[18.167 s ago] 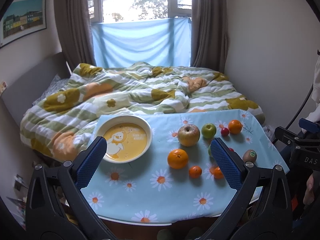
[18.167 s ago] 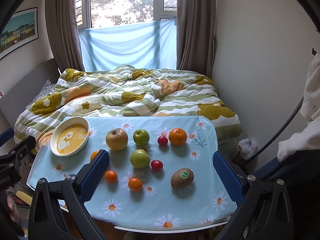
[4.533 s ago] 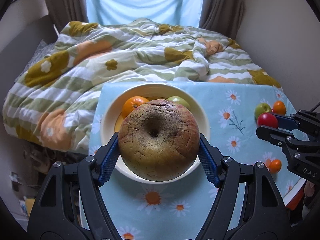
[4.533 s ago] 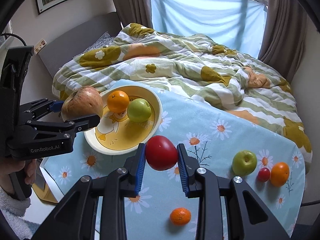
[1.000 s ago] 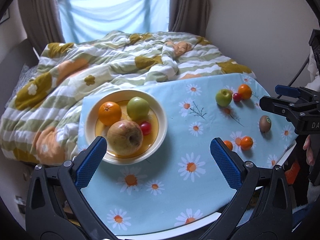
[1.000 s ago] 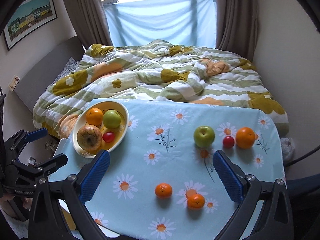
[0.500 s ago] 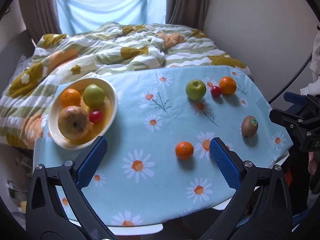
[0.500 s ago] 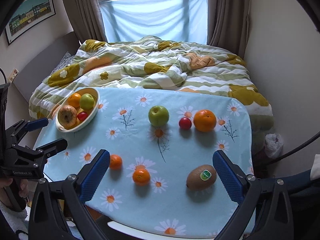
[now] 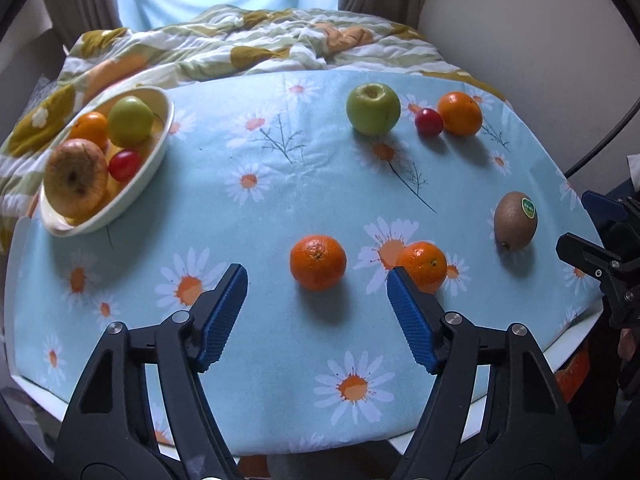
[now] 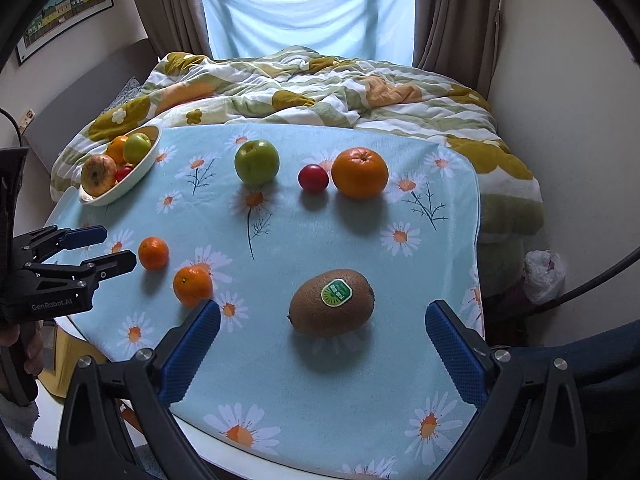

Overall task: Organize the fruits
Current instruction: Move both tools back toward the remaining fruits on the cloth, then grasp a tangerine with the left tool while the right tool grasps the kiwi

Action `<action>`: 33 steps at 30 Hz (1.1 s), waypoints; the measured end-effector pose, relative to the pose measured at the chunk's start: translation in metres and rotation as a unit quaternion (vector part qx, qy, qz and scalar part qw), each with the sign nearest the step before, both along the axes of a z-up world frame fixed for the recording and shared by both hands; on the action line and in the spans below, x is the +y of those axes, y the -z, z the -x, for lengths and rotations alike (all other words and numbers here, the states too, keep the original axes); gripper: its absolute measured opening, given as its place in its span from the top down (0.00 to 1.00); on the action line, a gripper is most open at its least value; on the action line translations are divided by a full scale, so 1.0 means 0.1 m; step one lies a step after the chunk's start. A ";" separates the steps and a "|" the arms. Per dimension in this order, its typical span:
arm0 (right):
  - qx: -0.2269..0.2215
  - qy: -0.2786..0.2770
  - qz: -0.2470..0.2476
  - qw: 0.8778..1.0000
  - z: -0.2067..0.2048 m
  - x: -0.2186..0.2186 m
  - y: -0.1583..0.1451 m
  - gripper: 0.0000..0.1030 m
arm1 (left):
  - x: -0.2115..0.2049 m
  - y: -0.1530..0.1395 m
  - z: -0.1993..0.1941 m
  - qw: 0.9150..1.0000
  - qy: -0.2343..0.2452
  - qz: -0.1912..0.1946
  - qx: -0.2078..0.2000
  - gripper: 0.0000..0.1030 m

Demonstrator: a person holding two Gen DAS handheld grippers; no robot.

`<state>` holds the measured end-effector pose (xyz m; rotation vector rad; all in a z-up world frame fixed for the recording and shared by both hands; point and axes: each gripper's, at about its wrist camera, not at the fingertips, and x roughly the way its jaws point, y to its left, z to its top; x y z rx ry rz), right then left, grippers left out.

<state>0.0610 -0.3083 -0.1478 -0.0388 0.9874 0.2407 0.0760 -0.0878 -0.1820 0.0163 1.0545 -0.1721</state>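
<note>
Left gripper (image 9: 316, 276) spread wide, holding nothing, hanging low over the near part of the table, blue pads either side of a small tangerine (image 9: 318, 262) on the daisy cloth (image 9: 260, 208). Just right of that fruit, a second tangerine (image 9: 422, 266), partly behind the right-hand pad (image 9: 412, 320). Right gripper (image 10: 322, 342) likewise wide apart and empty, framing a brown kiwi (image 10: 332, 302) with a green sticker on top; kiwi lying on the cloth ahead of the pads, touching neither. Seen from the right wrist, left gripper at the left edge, pointing at the smaller tangerine and close to it, gripped from below by a hand (image 10: 24, 344). Farther back on the cloth, in a row: green apple (image 10: 256, 162), small red fruit (image 10: 313, 177), large orange (image 10: 360, 173), the red one just beside the orange and a little apart from the apple. At the far left corner of the table, a cream bowl (image 9: 156, 152) already holding four pieces: a big russet apple (image 9: 76, 178) at the near end, a small red fruit beside it, an orange and a green apple behind. Six fruits lying loose on the cloth, well apart from the bowl. Beyond the table, a bed with a rumpled quilt (image 10: 320, 88) in green, white and mustard, brown curtains (image 10: 452, 12) and a pale blue sheet (image 10: 308, 12) across the window. On the left wall, a framed picture (image 10: 64, 8). Beside the bed on the floor at right, a white plastic bag (image 10: 544, 272).
</note>
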 end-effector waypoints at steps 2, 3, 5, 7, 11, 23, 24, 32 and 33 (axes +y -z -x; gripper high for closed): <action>0.005 -0.005 0.001 1.000 0.00 0.00 0.09 0.01 | -0.04 0.09 -0.02 1.000 0.002 -0.002 0.004 0.34; 0.008 -0.008 0.000 1.000 0.00 0.00 0.14 0.01 | -0.06 0.13 -0.03 1.000 0.002 -0.003 0.007 0.34; 0.011 -0.011 -0.001 1.000 -0.01 -0.01 0.20 0.01 | -0.08 0.19 -0.05 1.000 0.000 -0.005 0.010 0.38; 0.012 -0.014 -0.002 1.000 -0.03 -0.01 0.25 0.01 | -0.09 0.23 -0.08 1.000 -0.002 -0.005 0.011 0.43; 0.017 -0.017 0.003 1.000 -0.08 -0.02 0.34 0.01 | -0.09 0.33 -0.15 1.000 -0.008 -0.011 0.018 0.56; 0.025 -0.030 0.008 0.999 -0.20 -0.02 0.45 0.01 | -0.10 0.33 -0.17 1.000 -0.017 -0.016 0.015 0.59; 0.026 -0.031 0.008 0.999 -0.21 -0.02 0.45 0.01 | -0.10 0.33 -0.16 1.000 -0.019 -0.017 0.015 0.59; 0.026 -0.048 0.015 0.998 -0.28 0.02 0.50 0.04 | -0.09 0.35 -0.11 0.999 -0.028 -0.012 0.014 0.59; 0.026 -0.052 0.019 0.998 -0.29 0.03 0.51 0.05 | -0.09 0.35 -0.11 0.999 -0.029 -0.012 0.014 0.59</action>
